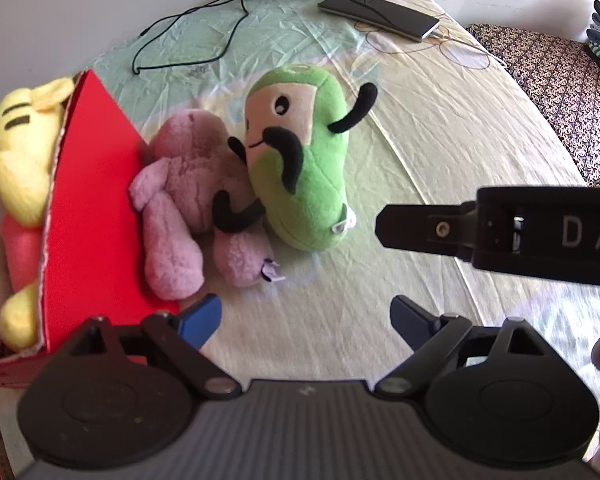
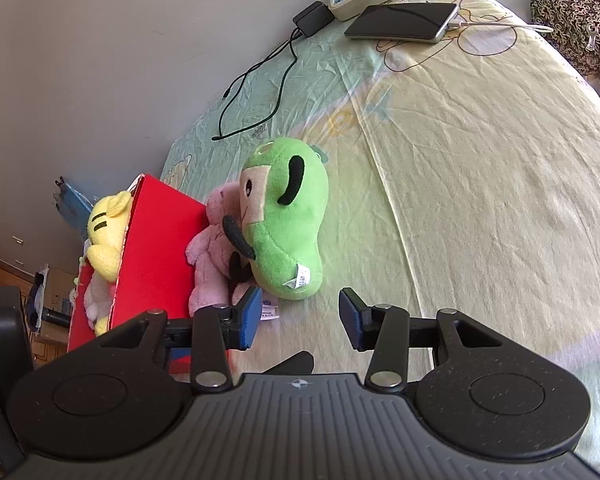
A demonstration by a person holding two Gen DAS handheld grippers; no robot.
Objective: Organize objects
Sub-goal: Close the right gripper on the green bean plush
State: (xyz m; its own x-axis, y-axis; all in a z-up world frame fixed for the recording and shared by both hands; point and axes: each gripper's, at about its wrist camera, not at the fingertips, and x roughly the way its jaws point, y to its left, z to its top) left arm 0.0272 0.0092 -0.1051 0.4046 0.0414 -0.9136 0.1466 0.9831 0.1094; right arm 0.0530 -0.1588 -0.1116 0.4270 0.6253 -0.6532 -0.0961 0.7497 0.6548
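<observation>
Plush toys wait outside my red box: the green toy lies just ahead of my right gripper, long axis running away from it, leaning on the pink toy beside the box wall. Both my grippers gape wide and empty, the left gripper pointing a little right of the pair; I judge the right one nearer the green toy.

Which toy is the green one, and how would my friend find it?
Find the red box at the bed's left side; a pink plush leans on it. Against the pink one lies the green plush, the only toy with a black moustache and thin black arms.
</observation>
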